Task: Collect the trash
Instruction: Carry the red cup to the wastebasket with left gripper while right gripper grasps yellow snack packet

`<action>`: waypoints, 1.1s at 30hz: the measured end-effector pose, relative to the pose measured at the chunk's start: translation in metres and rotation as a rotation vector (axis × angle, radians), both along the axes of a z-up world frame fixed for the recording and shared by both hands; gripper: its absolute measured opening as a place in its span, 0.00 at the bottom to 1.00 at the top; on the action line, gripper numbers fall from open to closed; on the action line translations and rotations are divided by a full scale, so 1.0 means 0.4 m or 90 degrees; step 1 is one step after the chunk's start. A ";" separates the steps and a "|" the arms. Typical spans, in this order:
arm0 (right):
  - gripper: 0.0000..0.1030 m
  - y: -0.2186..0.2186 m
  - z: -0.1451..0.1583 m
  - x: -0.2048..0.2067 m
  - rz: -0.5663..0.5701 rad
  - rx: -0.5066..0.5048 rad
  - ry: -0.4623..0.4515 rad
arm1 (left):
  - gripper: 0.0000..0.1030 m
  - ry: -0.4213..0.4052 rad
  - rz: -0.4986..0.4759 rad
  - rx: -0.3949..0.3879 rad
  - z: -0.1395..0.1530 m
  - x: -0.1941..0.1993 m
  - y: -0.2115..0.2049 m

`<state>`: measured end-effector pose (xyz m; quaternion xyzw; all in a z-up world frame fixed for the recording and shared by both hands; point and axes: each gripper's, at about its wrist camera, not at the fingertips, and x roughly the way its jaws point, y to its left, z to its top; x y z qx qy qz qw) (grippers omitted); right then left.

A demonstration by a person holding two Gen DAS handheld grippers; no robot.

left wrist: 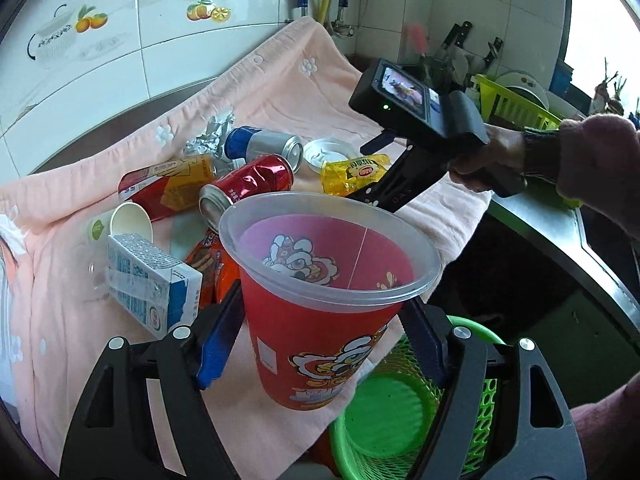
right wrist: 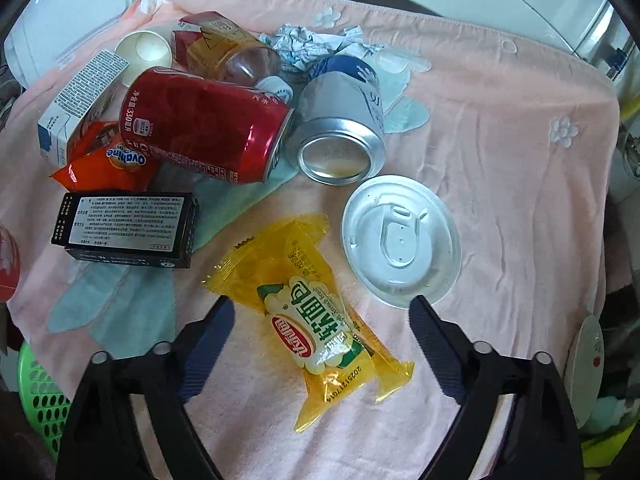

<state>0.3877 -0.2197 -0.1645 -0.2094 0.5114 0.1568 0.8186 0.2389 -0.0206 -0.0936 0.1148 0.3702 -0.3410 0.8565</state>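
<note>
My left gripper (left wrist: pixel 320 344) is shut on a red plastic cup (left wrist: pixel 320 320) with a clear rim, held above the table's front edge and the green mesh basket (left wrist: pixel 384 412) below. My right gripper (right wrist: pixel 322 332) is open and hovers over a yellow snack wrapper (right wrist: pixel 316 320) on the pink cloth (right wrist: pixel 500 160); its body shows in the left wrist view (left wrist: pixel 412 100). Other trash lies on the cloth: a red can (right wrist: pixel 204 124), a silver-blue can (right wrist: pixel 340 120), a white lid (right wrist: pixel 400 240), a black box (right wrist: pixel 128 228), an orange packet (right wrist: pixel 108 160), a milk carton (left wrist: pixel 152 280), a paper cup (left wrist: pixel 124 224).
Crumpled foil (right wrist: pixel 308 44) and a red-yellow bottle (right wrist: pixel 224 48) lie at the cloth's back. A yellow-green dish rack (left wrist: pixel 516 104) and knives (left wrist: pixel 456 40) stand at the right on the steel counter (left wrist: pixel 560 232). Tiled wall behind.
</note>
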 end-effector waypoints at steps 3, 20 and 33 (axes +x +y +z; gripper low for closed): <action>0.67 -0.003 -0.009 0.009 -0.007 0.008 0.011 | 0.71 0.008 0.005 -0.018 0.012 -0.022 0.014; 0.30 -0.014 0.101 -0.148 -0.075 0.126 -0.034 | 0.71 0.064 0.001 -0.053 -0.009 -0.183 0.009; 0.30 -0.013 0.198 -0.456 -0.086 0.221 -0.096 | 0.71 0.142 0.024 -0.009 -0.142 -0.273 -0.053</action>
